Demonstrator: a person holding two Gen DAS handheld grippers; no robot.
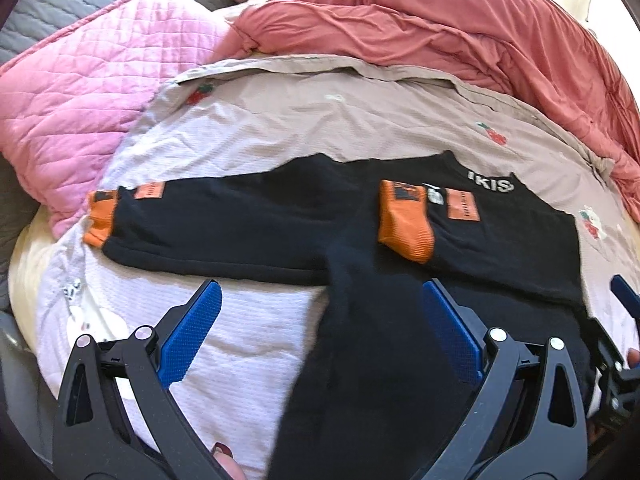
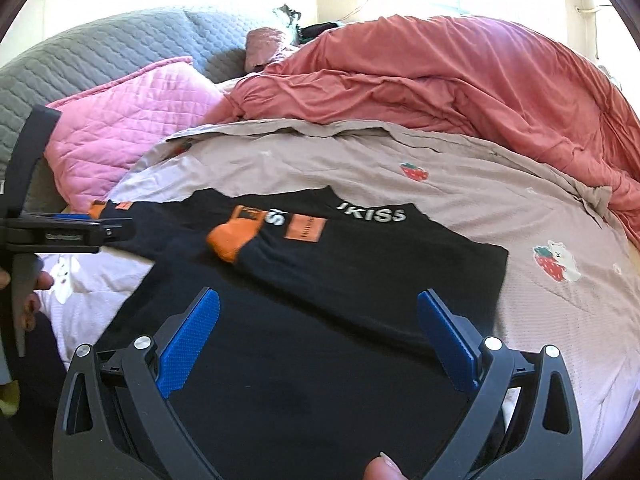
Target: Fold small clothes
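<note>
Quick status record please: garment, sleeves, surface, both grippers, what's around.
garment: black sweatshirt lying flat, white lettering near the collar
right sleeve: folded across the chest, orange cuff on top
left sleeve: stretched out sideways, orange cuff at its end
surface: beige strawberry-print sheet
left gripper: open, fingers over the sweatshirt's lower part, holding nothing
right gripper: open, over the sweatshirt's body, holding nothing
nearby: pink quilted blanket, coral duvet

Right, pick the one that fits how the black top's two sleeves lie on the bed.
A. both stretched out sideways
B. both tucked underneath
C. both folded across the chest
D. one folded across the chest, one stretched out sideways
D: one orange cuff rests on the chest of the black top, while the other cuff lies far out to the side.
</note>
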